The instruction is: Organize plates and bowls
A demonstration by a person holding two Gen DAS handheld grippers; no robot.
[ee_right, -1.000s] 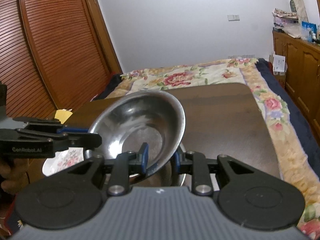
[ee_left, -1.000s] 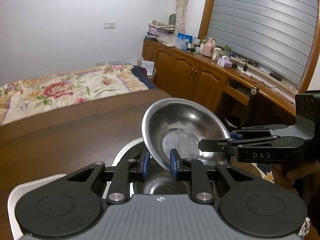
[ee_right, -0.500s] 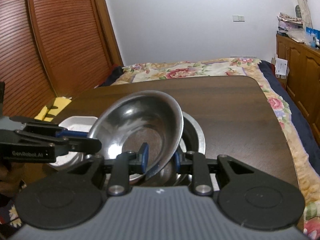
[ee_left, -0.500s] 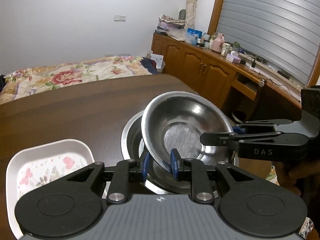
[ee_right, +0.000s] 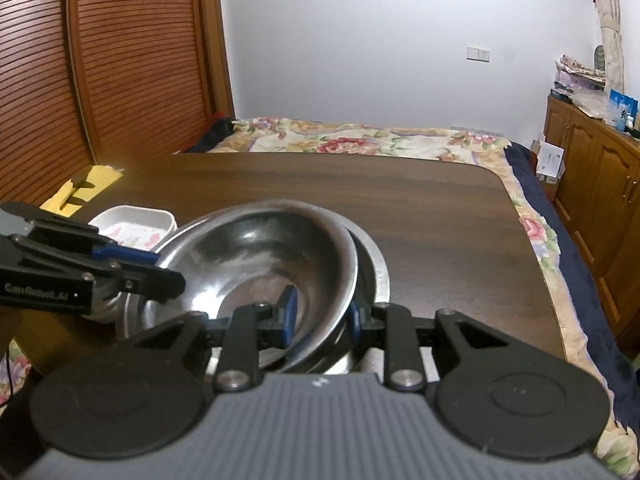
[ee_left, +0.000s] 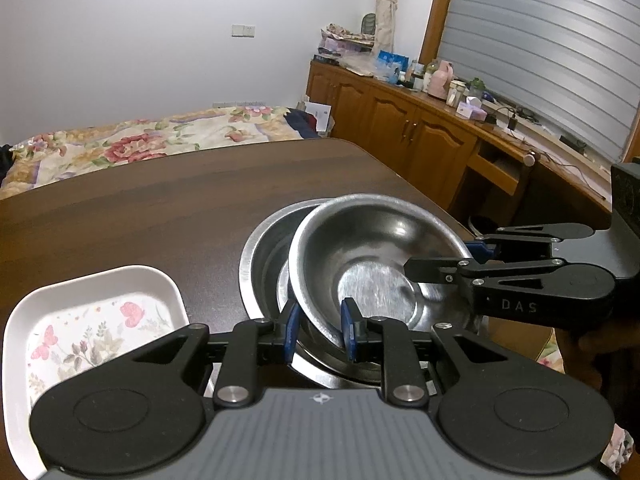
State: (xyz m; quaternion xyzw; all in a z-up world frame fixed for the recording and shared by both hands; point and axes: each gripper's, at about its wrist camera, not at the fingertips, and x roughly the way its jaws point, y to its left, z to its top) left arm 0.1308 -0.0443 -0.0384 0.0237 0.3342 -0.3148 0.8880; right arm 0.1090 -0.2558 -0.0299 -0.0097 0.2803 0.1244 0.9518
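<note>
On the left wrist view, the left gripper [ee_left: 319, 325] is clamped on the near rim of the bowl [ee_left: 372, 264], which sits tilted inside the basin [ee_left: 260, 256] on the table [ee_left: 160, 216]; the right gripper [ee_left: 478, 250] pinches the far rim. A tray [ee_left: 96, 320] lies just beside. Risk: uneven release would let the bowl slide and clang against the basin. On the right wrist view, the right gripper [ee_right: 320, 314] grips the bowl [ee_right: 264, 252] rim, and the left gripper [ee_right: 154, 264] holds the opposite edge. Thin, slick steel could slip from either pinch, in my judgement.
</note>
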